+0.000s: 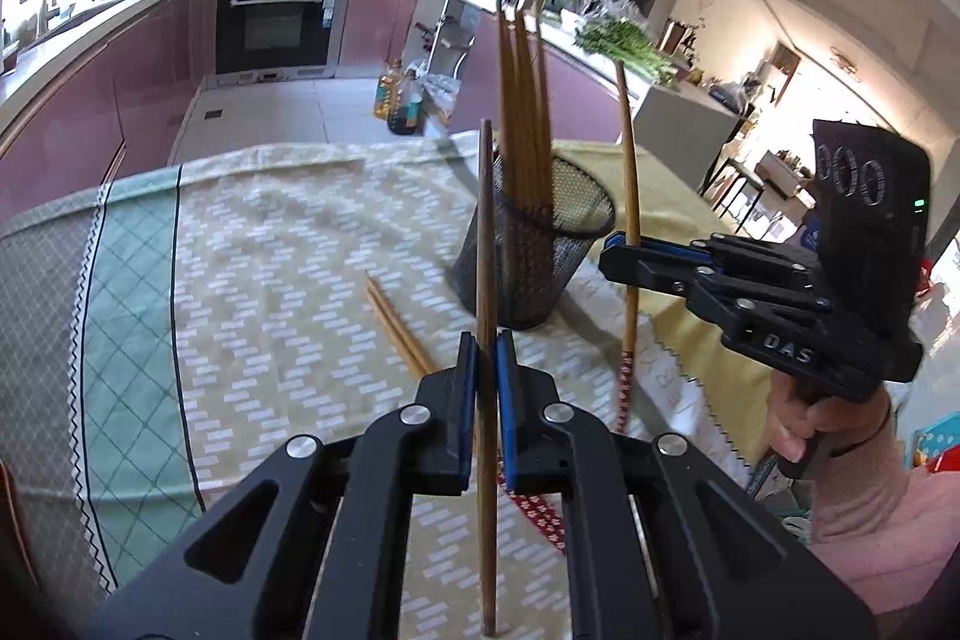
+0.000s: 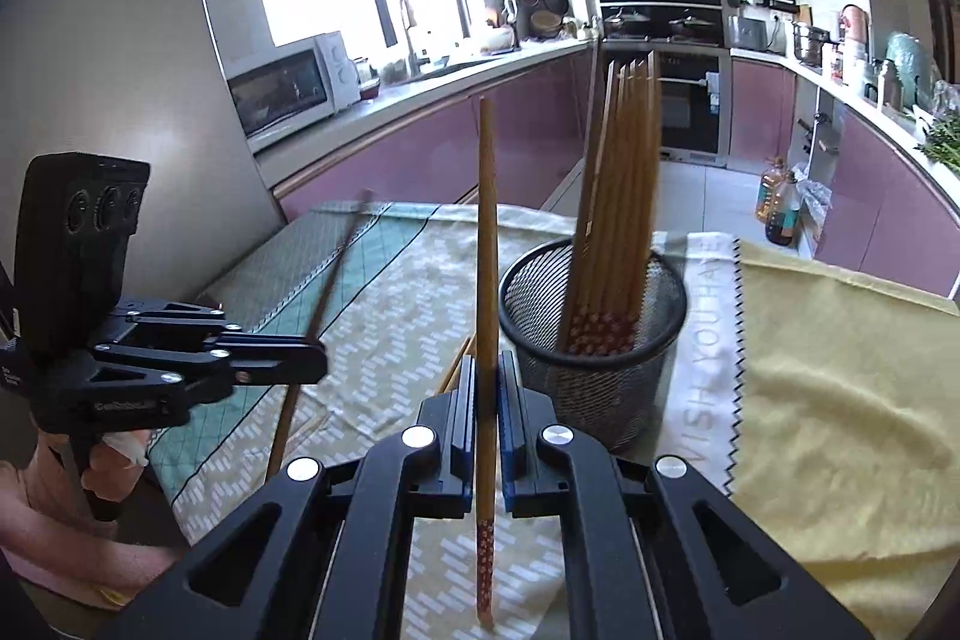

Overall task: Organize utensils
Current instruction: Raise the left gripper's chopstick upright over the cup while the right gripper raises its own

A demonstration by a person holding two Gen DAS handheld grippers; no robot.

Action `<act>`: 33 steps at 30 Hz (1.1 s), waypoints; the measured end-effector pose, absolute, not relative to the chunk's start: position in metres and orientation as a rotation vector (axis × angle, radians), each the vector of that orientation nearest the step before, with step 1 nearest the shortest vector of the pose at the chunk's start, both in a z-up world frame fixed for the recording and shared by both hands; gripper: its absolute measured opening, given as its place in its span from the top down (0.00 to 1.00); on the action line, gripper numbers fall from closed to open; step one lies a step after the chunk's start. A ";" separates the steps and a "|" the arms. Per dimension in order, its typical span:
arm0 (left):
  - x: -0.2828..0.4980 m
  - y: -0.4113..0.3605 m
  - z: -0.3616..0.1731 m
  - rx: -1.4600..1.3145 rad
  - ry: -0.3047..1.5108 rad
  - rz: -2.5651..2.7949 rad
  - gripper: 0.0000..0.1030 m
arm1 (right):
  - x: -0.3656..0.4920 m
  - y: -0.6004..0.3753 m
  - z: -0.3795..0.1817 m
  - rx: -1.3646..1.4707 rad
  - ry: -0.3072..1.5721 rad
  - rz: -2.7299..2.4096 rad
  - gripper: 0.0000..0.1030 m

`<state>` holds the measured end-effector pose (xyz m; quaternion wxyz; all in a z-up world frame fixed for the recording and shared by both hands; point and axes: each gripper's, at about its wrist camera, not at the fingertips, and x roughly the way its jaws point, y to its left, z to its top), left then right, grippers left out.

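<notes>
A black mesh cup (image 1: 534, 250) (image 2: 594, 340) stands on the cloth-covered table with several wooden chopsticks (image 1: 525, 100) (image 2: 624, 172) upright inside. My left gripper (image 1: 487, 346) is shut on a single wooden chopstick (image 1: 486, 232), held nearly upright just left of the cup. My right gripper (image 2: 487, 370) (image 1: 618, 250) is shut on another chopstick (image 2: 487, 220) (image 1: 628, 160) with a red patterned end, also upright, right of the cup in the left wrist view. Two loose chopsticks (image 1: 399, 325) lie on the cloth (image 1: 270, 250) near the cup's base. The left gripper (image 2: 312, 361) shows at the left of the right wrist view.
A yellow towel (image 2: 840, 370) covers the table's right side. Purple kitchen cabinets (image 2: 450, 142), an oven (image 1: 276, 22) and counters ring the room. Oil bottles (image 1: 399, 97) stand on the floor beyond the table. A hand in a pink sleeve (image 1: 852, 466) holds the right gripper.
</notes>
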<state>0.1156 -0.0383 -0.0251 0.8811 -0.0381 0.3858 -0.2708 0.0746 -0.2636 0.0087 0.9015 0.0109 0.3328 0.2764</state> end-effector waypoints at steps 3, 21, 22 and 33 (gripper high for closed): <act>0.112 -0.036 -0.014 -0.090 0.780 -0.584 0.93 | 0.074 -0.268 0.012 0.024 0.673 0.565 0.94; 0.108 -0.031 0.017 -0.133 0.705 -0.647 0.93 | 0.068 -0.276 0.026 0.040 0.617 0.554 0.94; 0.108 -0.031 0.017 -0.133 0.703 -0.648 0.93 | 0.067 -0.276 0.027 0.042 0.615 0.554 0.94; 0.116 -0.043 0.023 -0.124 0.681 -0.653 0.93 | 0.068 -0.280 0.032 0.047 0.591 0.551 0.94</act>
